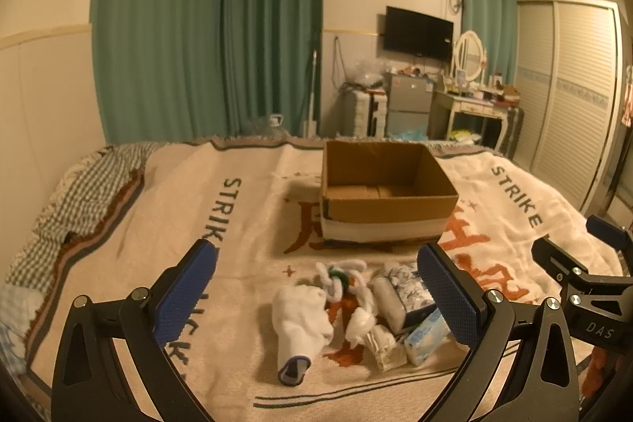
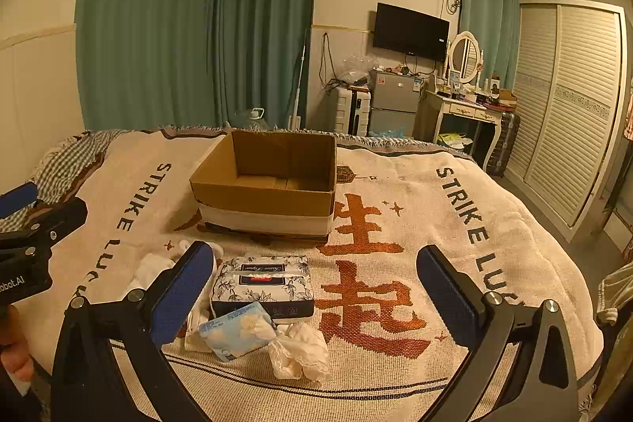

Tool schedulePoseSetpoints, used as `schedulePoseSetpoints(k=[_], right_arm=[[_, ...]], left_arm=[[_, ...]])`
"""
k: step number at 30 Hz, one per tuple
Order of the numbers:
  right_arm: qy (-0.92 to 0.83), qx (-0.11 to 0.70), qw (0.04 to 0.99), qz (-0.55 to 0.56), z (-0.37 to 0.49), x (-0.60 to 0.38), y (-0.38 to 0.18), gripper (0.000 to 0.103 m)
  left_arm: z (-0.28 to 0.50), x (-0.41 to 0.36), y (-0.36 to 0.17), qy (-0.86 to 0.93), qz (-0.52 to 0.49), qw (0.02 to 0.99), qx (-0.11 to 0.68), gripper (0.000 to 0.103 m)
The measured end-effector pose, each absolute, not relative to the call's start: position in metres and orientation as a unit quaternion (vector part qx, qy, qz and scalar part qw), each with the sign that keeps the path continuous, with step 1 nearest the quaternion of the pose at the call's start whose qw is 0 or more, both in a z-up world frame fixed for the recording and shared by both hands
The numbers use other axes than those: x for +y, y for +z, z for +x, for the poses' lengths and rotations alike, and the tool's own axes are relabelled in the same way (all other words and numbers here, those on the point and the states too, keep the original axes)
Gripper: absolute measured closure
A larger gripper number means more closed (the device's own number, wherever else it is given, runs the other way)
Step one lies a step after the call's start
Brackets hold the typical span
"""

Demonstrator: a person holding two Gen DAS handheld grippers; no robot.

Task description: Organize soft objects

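A pile of soft things lies on the blanket in front of an open cardboard box, which looks empty. The pile holds a white sock with a blue cuff, a white rope toy with a green part, a floral tissue pack, a light blue tissue packet and a cream lace cloth. My left gripper is open above the pile. My right gripper is open, the pile at its left finger.
The bed carries a cream blanket with orange characters and "STRIKE" lettering. A checked cloth lies at the far left. Beyond the bed stand green curtains, a small fridge, a dressing table and a wardrobe.
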State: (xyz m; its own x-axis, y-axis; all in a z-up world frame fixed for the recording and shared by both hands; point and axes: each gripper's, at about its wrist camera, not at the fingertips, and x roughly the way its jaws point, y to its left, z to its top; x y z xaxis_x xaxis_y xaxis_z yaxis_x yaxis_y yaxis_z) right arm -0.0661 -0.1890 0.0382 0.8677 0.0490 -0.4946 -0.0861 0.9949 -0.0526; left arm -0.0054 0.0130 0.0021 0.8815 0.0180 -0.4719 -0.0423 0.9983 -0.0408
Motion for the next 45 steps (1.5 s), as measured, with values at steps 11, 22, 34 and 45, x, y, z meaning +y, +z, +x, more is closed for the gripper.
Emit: schedulePoseSetpoints(k=[11,22,34,45], right_arm=[[0.037,0.251,0.967,-0.039,-0.071,-0.190,0.039,0.000],[0.037,0.237,0.970,-0.042,-0.083,-0.193,0.056,0.000],[0.049,0.266,0.961,-0.064,-0.103,-0.207,0.050,0.000],[0.085,0.374,0.922,-0.050,-0.058,-0.223,-0.037,0.006]], left_arm=[[-0.006,0.013,0.004,0.013,-0.021,0.970,0.242,0.000],[-0.016,0.006,0.020,0.006,-0.020,0.973,0.230,0.000],[-0.024,-0.013,0.014,-0.024,-0.014,0.969,0.246,0.000],[0.014,-0.053,-0.068,-0.029,0.000,0.934,0.357,0.005]])
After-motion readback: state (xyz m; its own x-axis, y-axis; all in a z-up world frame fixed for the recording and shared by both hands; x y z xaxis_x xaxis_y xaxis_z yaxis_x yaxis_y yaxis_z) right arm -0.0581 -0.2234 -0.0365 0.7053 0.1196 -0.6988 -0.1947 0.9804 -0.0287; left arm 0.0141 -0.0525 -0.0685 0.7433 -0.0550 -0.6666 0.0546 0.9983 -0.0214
